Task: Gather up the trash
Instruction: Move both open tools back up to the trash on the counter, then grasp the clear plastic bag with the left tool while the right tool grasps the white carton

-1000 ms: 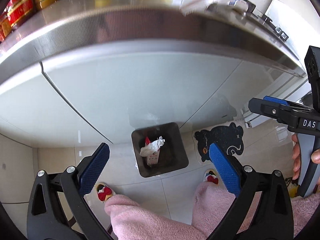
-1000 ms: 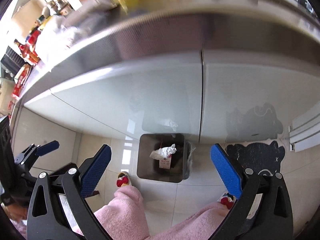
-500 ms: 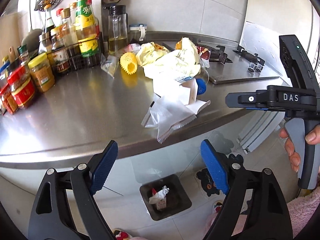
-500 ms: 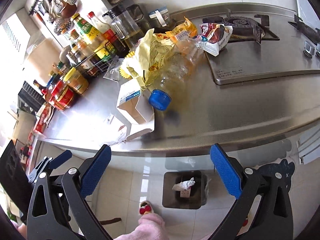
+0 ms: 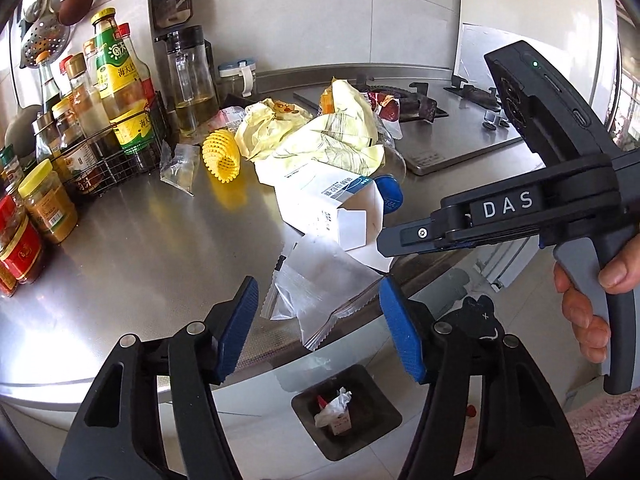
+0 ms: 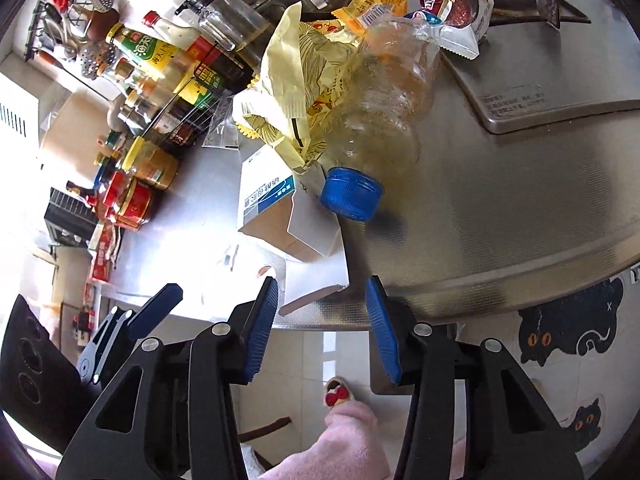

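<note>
Both grippers up at counter level, both empty, jaws closing on each with nothing pinched.

Left gripper (image 5: 316, 316): clear plastic bags (image 5: 320, 292) lay between the pads at the counter edge, pads not yet seen pressing on them. Right gripper (image 6: 322, 322): aimed at the loose flap of the white carton (image 6: 280, 216), flap corner sat between the pads but no contact seen.

Trash sat in one heap on the steel counter (image 5: 132, 256): carton, clear bottle (image 6: 384, 92) with blue cap (image 6: 350, 194) lying on its side, yellow wrappers (image 5: 320, 136), snack packet (image 6: 460, 12) on the stove, yellow foam net (image 5: 221, 155). Bin (image 5: 346, 410) on the floor directly below the counter edge, already holding a small box and a tissue.

Risks from here, as judged:
- Bags thin and slippery, overhanging the edge. Closing too shallow likely to nip one layer only, rest sliding off to the floor beside the bin.
- Carton gripped by flap alone: likely to swing or tear free mid-carry.
- Bottle rested against the carton and wrappers. Pulling the carton could set it rolling toward the edge.
- Wrappers draped over the heap could drag along and scatter.
- The two grippers were close together over the same pile; could collide if both closed in at once.
- Jars and sauce bottles (image 5: 120, 88) on the left well apart, low risk.
</note>
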### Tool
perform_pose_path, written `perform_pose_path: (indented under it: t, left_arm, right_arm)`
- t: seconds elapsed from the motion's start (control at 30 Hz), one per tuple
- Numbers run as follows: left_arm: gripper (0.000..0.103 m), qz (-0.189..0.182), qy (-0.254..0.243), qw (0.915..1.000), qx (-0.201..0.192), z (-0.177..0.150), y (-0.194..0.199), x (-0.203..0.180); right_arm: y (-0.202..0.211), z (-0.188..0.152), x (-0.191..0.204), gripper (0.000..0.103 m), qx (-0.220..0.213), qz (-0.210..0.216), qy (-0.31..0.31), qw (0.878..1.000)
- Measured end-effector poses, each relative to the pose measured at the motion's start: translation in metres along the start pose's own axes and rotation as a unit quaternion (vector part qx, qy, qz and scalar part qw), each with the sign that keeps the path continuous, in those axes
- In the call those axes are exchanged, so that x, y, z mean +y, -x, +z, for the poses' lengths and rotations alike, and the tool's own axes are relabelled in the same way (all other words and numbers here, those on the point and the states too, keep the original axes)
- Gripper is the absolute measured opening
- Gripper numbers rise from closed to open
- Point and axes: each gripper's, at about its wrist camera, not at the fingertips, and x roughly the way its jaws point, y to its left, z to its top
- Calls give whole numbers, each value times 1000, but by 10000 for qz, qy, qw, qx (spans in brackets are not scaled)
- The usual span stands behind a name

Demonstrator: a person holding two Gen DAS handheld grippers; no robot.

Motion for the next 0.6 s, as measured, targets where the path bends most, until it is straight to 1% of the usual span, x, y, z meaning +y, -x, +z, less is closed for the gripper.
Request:
perform_pose_path:
  t: [0.13, 0.23, 0.3, 0.33, 0.37, 0.4, 0.53, 0.57, 0.6]
  left_arm:
    - [51, -134, 1, 9998, 148, 1, -11, 4]
    - [43, -181, 27, 9995, 272, 2, -19, 7]
    - [35, -219, 92, 9992, 323, 2, -23, 12]
    - [32, -214, 131, 9991, 350, 2, -25, 15]
    - [29, -219, 159, 9989, 380, 3, -26, 17]
    - [28, -212, 173, 9989, 388, 2, -27, 19]
    - [22, -123, 177, 9989, 418, 3, -29, 23]
    - [15, -97, 193, 9989, 417, 3, -29, 24]
    - [11, -72, 213, 9988, 426, 3, -28, 26]
  right_arm:
    - [-8, 4, 4, 37, 80, 28, -2, 10000]
    - [-14, 8, 3, 29, 144, 57, -86, 9998]
    - [-18, 10, 2, 24, 213, 97, -141, 9996]
    - [-19, 10, 0, 20, 247, 149, -192, 9994]
    - [-20, 11, 0, 20, 265, 198, -244, 9992]
    - [-21, 11, 0, 19, 272, 236, -277, 9990]
    - [-16, 13, 8, 10, 101, 253, -106, 9996]
    - [-14, 15, 12, 7, 23, 288, -11, 9996]
    - [-12, 16, 17, 7, -29, 263, 85, 9996]
